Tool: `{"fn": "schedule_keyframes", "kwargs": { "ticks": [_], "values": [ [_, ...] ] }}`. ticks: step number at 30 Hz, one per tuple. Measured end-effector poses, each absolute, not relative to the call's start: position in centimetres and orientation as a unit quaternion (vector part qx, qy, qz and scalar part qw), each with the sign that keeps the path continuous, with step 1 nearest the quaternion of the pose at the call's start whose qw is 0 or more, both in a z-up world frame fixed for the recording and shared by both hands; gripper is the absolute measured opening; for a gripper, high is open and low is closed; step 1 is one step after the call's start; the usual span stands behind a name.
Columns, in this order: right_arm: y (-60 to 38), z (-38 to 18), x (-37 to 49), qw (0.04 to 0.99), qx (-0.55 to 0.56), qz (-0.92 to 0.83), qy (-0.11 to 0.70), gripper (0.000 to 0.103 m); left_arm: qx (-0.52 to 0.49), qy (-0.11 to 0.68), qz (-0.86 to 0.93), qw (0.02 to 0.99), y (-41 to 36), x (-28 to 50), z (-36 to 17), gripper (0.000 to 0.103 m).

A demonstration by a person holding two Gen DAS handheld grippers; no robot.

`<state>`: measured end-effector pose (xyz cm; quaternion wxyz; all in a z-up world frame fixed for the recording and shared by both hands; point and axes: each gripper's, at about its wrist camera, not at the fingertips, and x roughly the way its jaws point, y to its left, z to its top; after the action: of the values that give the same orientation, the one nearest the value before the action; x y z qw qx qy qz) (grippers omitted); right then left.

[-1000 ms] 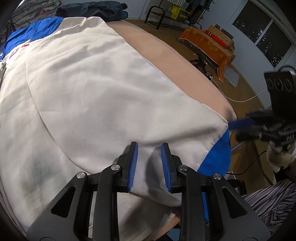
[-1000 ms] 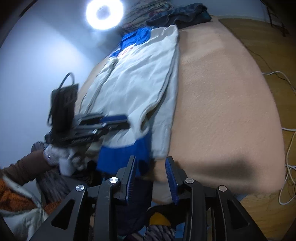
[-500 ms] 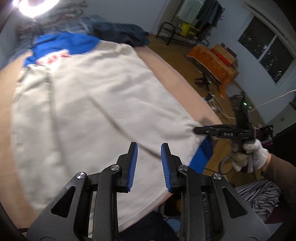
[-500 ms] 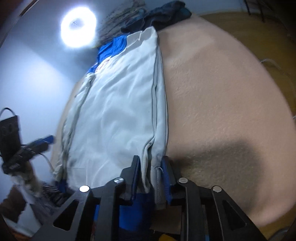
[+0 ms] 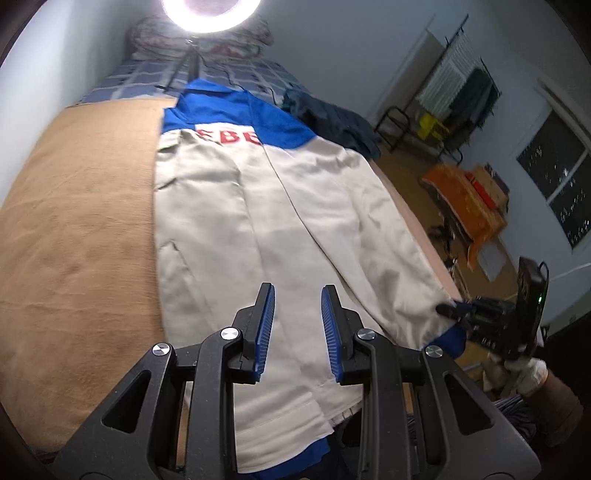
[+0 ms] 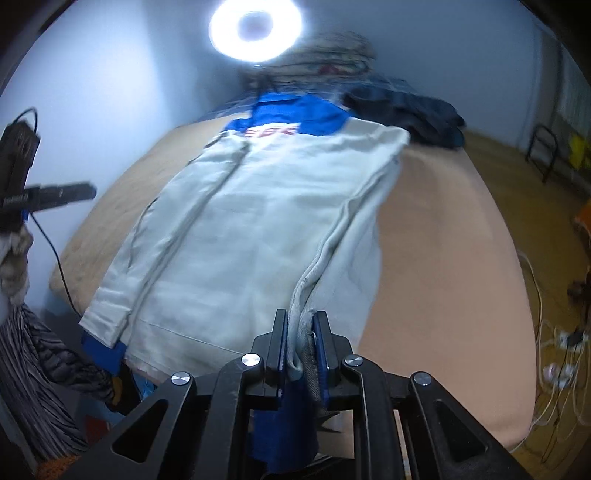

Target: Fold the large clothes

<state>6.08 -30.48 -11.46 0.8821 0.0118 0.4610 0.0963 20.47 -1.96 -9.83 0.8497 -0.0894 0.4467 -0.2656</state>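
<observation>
A large cream jacket (image 5: 258, 206) with blue shoulders, blue hem and red letters lies lengthwise on a tan bed cover (image 5: 74, 229). It also shows in the right wrist view (image 6: 251, 221). My left gripper (image 5: 297, 301) is open and empty, held above the jacket's near end. My right gripper (image 6: 300, 332) is shut on the jacket's right edge near the blue hem; the cloth bunches between the pads. The right gripper also shows in the left wrist view (image 5: 454, 308) at the jacket's lower right corner. The left gripper shows in the right wrist view (image 6: 74, 192), off the bed's left side.
A ring light (image 5: 210, 11) on a tripod stands at the head of the bed. A dark heap of clothes (image 5: 332, 122) lies at the jacket's far right. A drying rack (image 5: 454, 96), an orange-covered box (image 5: 465, 206) and floor cables (image 6: 554, 332) are to the right.
My left gripper has lifted and drawn back from the jacket's near edge, still open. My right gripper has closed on the jacket's right edge and the cloth there is raised.
</observation>
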Motion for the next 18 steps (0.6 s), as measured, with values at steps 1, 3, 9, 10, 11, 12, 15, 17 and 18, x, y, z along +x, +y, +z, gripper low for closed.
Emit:
{"fn": "schedule_keyframes", "kwargs": {
  "ticks": [1, 3, 9, 10, 11, 12, 15, 17, 18],
  "values": [
    [-29.5, -11.3, 6.3, 0.881, 0.009, 0.104, 0.462, 0.011, -0.094, 0.442, -0.262, 0.852, -1.3, 20.4, -9.6, 0.025],
    [-27.7, -11.1, 6.8, 0.879, 0.0, 0.116, 0.463, 0.011, -0.104, 0.438, -0.259, 0.855, -0.4, 20.2, -9.5, 0.025],
    [-21.0, -12.2, 8.8, 0.86, -0.045, 0.162, 0.482, 0.011, -0.128, 0.43, -0.249, 0.859, 1.5, 19.7, -9.3, 0.025],
    [-19.8, -12.8, 9.2, 0.853, -0.058, 0.17, 0.491, 0.011, -0.13, 0.428, -0.248, 0.859, 1.9, 19.8, -9.3, 0.025],
    [-18.9, -13.4, 9.4, 0.846, -0.073, 0.175, 0.498, 0.011, -0.13, 0.427, -0.247, 0.86, 2.0, 19.9, -9.2, 0.025],
    [-17.7, -14.3, 9.6, 0.837, -0.093, 0.182, 0.508, 0.011, -0.128, 0.423, -0.242, 0.864, 2.3, 19.9, -9.1, 0.026],
    [-15.5, -16.7, 10.0, 0.815, -0.136, 0.191, 0.53, 0.011, -0.129, 0.425, -0.232, 0.865, 2.8, 19.8, -9.4, 0.025],
    [-15.0, -18.3, 10.4, 0.802, -0.147, 0.194, 0.545, 0.011, -0.132, 0.432, -0.229, 0.862, 3.1, 19.9, -9.9, 0.025],
    [-14.9, -18.9, 10.5, 0.798, -0.152, 0.195, 0.55, 0.011, -0.132, 0.435, -0.225, 0.862, 3.2, 19.9, -10.2, 0.025]
  ]
}}
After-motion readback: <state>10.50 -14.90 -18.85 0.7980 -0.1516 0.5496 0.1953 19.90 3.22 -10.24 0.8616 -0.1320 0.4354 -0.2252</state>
